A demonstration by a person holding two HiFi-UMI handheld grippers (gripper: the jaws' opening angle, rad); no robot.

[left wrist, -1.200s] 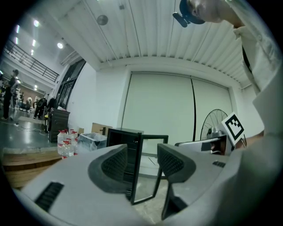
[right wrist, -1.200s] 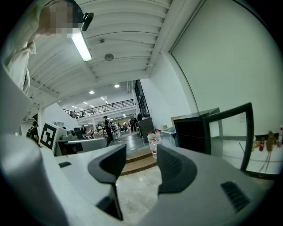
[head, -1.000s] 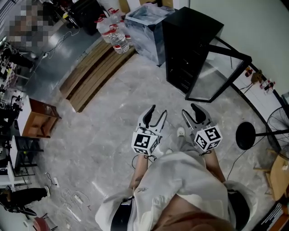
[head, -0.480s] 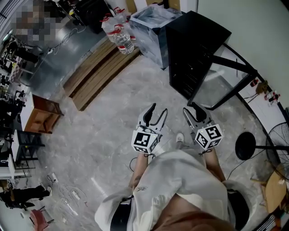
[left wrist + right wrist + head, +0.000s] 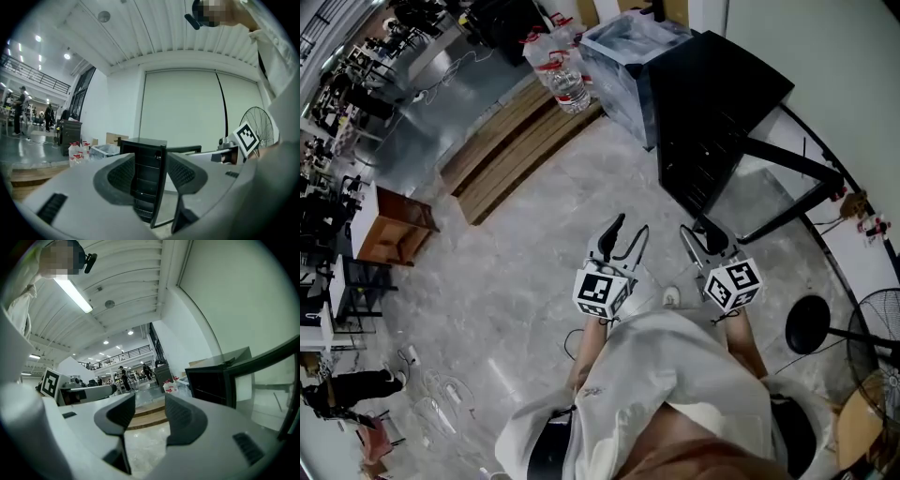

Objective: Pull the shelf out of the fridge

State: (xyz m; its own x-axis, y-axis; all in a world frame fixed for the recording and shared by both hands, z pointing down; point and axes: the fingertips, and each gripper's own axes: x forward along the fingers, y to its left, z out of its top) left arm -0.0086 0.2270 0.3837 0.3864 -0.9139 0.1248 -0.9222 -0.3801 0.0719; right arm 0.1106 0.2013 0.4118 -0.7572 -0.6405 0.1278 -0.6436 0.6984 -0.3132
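Observation:
The black fridge (image 5: 712, 103) stands ahead on the floor with its glass door (image 5: 769, 192) swung open to the right. Dark shelves (image 5: 686, 167) show in its open front. In the left gripper view the fridge (image 5: 143, 180) and its shelves appear between the jaws, still at a distance. My left gripper (image 5: 630, 228) is open and holds nothing. My right gripper (image 5: 695, 226) is also open and empty, near the door's lower corner. In the right gripper view the fridge (image 5: 211, 385) stands to the right of the jaws.
A clear plastic bin (image 5: 628, 52) and large water bottles (image 5: 558, 70) stand left of the fridge. Wooden boards (image 5: 506, 141) lie along the floor at the left. A fan (image 5: 877, 347) with its round black base (image 5: 809, 323) is at the right. Cables (image 5: 441, 403) lie at the lower left.
The head view has drifted, so the fridge and its door sit slightly further right and look a little nearer. Both grippers keep the same pose in front of the person.

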